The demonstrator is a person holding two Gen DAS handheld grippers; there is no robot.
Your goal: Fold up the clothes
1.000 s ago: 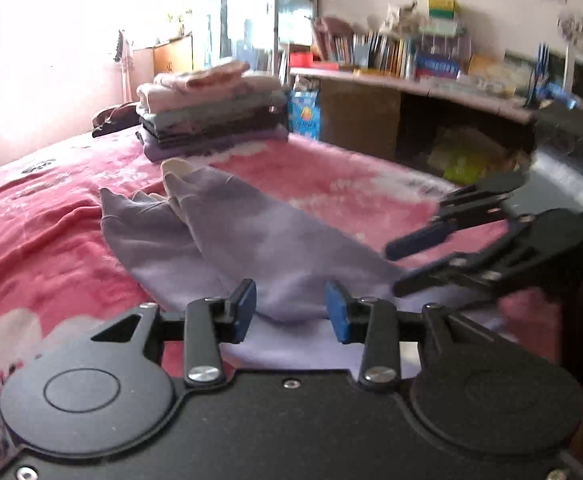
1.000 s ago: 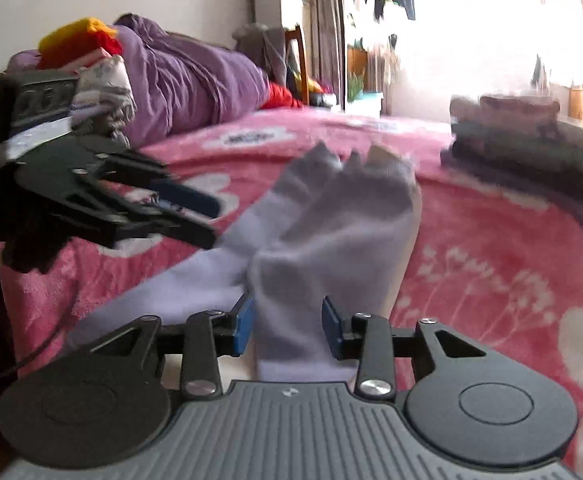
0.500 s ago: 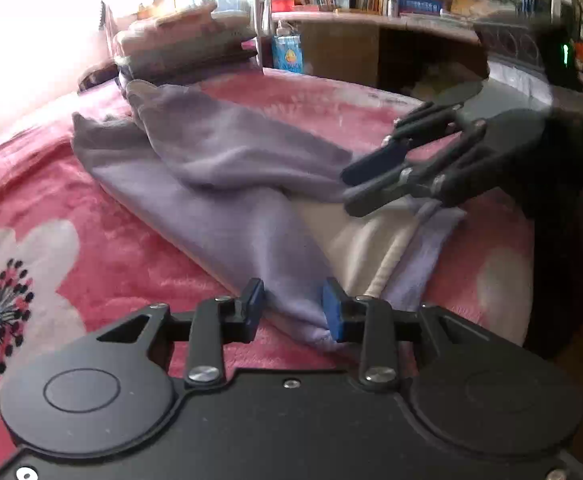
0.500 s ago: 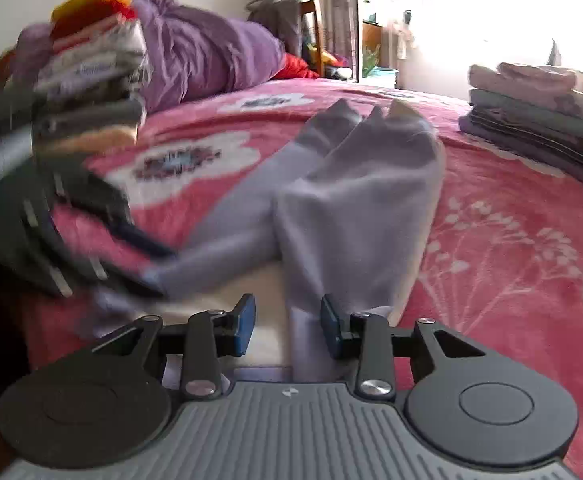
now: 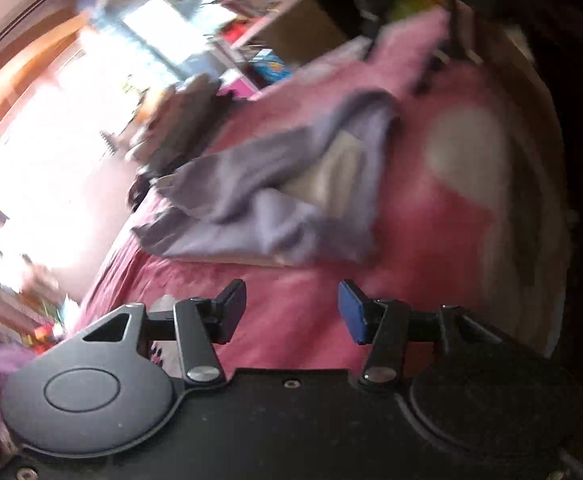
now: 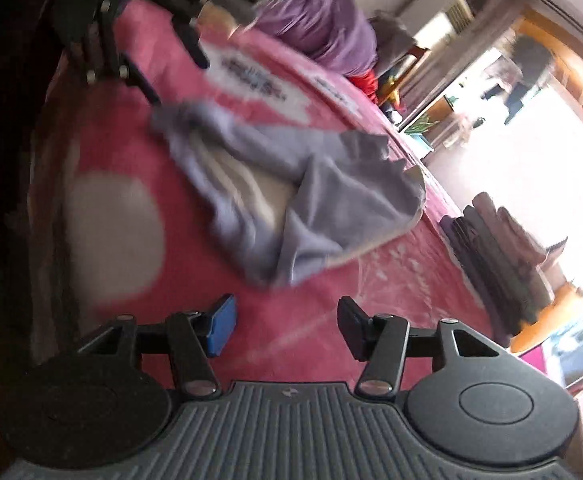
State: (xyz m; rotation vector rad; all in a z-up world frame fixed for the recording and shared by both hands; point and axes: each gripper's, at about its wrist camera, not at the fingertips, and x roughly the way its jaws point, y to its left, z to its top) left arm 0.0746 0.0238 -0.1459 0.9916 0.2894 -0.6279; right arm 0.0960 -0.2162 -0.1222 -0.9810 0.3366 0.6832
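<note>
Lilac garment [image 6: 291,196] (no legible writing)

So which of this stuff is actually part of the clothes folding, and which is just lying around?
Part of the job:
lavender garment, lying crumpled on the bed
stack of folded clothes
left gripper, open
right gripper, open

Just lying about:
pink floral blanket underneath
purple bedding heap
cluttered shelves
</note>
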